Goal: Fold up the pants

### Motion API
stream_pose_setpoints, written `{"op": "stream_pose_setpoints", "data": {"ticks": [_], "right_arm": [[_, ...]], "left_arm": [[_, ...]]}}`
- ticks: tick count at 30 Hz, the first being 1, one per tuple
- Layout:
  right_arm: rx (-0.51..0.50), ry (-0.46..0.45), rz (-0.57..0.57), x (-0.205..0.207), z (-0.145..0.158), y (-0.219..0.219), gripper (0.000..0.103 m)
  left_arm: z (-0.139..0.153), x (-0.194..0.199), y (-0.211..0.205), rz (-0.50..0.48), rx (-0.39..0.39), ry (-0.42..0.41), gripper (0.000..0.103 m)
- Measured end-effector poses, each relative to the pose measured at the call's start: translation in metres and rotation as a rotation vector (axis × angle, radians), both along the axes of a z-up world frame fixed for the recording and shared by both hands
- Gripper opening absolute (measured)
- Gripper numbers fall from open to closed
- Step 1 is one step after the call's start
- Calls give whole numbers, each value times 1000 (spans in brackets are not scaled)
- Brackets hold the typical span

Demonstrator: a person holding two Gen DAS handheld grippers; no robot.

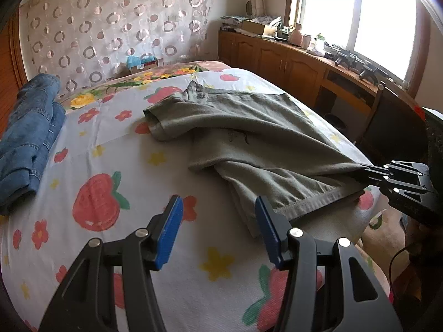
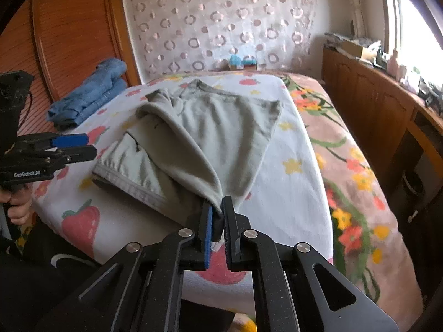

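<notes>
A grey-green garment (image 1: 249,127) lies spread and partly folded over on the flowered bed sheet (image 1: 110,166); it also shows in the right wrist view (image 2: 210,127). My right gripper (image 2: 217,213) is shut on a corner of its hem and holds that corner lifted at the bed's near edge; it appears in the left wrist view (image 1: 362,173) at the right. My left gripper (image 1: 218,221) is open and empty, just above the sheet, close to the left end of the hem; it shows in the right wrist view (image 2: 80,145) at the left.
Folded blue jeans (image 1: 30,138) lie at the bed's left side by the wooden headboard (image 2: 72,36). A wooden cabinet (image 1: 290,61) with clutter runs under the window on the right. A dark chair (image 1: 393,127) stands beside the bed. A small box (image 1: 141,63) sits at the far end.
</notes>
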State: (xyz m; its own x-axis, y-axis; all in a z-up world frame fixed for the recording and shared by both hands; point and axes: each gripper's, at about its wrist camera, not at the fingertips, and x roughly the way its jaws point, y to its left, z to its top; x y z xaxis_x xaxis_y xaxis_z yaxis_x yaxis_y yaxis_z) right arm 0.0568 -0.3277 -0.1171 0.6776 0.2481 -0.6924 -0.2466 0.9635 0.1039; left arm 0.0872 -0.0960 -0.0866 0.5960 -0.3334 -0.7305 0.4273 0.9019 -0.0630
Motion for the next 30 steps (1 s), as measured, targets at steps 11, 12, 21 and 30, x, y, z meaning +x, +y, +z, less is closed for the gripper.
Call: {"op": "stream_pose_setpoints", "data": {"ticks": [11, 12, 21, 30], "right_arm": [[22, -43, -32, -8, 19, -10, 37], [18, -48, -32, -9, 22, -10, 37], [8, -86, 57, 9, 39, 22, 37], [9, -56, 204, 50, 43, 79, 37]], "left_arm": [[-2, -1, 4, 16, -8, 2, 53], [-2, -1, 6, 19, -13, 0, 53], [7, 3, 33, 78, -33, -23, 53], [14, 6, 58, 129, -27, -49, 53]]}}
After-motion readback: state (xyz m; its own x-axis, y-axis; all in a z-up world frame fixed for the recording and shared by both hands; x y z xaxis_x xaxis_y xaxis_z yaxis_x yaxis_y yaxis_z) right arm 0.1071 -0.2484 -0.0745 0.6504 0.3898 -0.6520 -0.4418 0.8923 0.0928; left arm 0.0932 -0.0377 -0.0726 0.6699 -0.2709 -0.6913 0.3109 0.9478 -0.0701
